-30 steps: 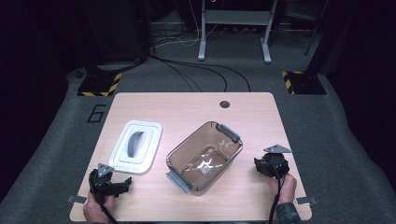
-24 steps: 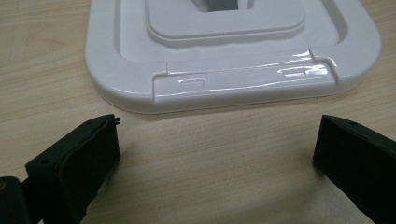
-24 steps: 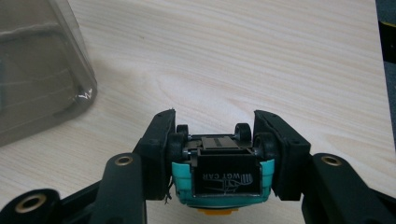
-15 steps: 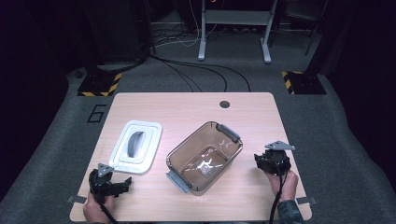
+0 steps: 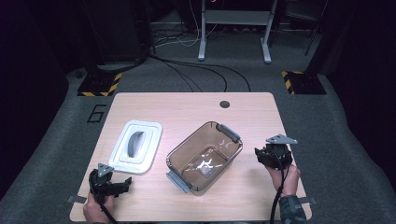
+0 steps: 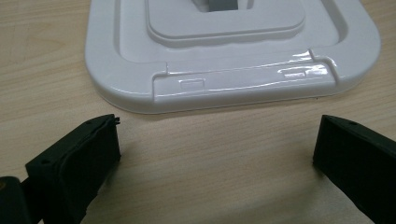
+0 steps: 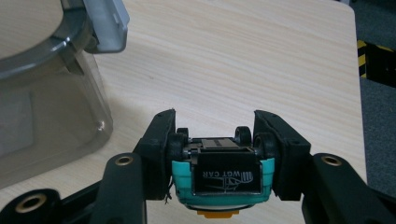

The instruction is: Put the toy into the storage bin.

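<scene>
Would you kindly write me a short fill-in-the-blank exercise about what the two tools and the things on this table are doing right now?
1. The right tool is shut on a small teal toy ____, held upside down.
2. The left tool has its jaws ____, with nothing between them.
3. The white plastic lid lies on the light wooden table to the ____ of the clear smoky plastic container in the high view.

Missing words: car; open; left

A glossy white plastic lid (image 6: 224,60) and clear smoky plastic container (image 5: 204,156) sit on matt wood-grain table (image 5: 261,112).
</scene>
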A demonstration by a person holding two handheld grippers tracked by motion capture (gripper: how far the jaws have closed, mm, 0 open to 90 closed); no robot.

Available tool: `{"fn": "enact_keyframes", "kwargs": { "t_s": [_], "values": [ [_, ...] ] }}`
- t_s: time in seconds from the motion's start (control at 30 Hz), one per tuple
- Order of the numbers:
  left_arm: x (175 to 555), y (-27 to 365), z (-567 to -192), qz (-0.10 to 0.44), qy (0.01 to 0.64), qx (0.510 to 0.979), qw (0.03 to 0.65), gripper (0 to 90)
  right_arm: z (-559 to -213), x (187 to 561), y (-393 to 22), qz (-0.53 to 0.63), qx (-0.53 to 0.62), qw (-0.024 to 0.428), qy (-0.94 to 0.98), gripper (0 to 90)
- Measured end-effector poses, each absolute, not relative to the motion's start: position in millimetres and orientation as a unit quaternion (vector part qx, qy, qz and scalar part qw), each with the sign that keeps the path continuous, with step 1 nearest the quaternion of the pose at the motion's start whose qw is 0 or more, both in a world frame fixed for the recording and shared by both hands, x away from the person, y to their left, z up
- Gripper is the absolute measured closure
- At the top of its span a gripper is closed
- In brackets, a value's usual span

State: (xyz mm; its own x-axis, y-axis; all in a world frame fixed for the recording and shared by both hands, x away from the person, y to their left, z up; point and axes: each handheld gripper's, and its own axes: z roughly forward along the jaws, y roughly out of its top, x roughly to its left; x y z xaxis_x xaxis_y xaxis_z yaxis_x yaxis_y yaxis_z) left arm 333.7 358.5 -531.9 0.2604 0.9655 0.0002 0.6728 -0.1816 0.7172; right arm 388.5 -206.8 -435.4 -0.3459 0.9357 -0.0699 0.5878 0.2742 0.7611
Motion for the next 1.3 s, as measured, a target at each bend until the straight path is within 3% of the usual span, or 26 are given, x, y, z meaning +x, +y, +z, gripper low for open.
{"fn": "enact_keyframes", "kwargs": {
  "t_s": [1.3],
  "values": [
    [333.6,358.5,-531.7,0.236,0.56,0.732,0.308,0.2,-379.9,409.4,-191.5,0.34,0.468,0.297,0.76,49.7]
  ]
}}
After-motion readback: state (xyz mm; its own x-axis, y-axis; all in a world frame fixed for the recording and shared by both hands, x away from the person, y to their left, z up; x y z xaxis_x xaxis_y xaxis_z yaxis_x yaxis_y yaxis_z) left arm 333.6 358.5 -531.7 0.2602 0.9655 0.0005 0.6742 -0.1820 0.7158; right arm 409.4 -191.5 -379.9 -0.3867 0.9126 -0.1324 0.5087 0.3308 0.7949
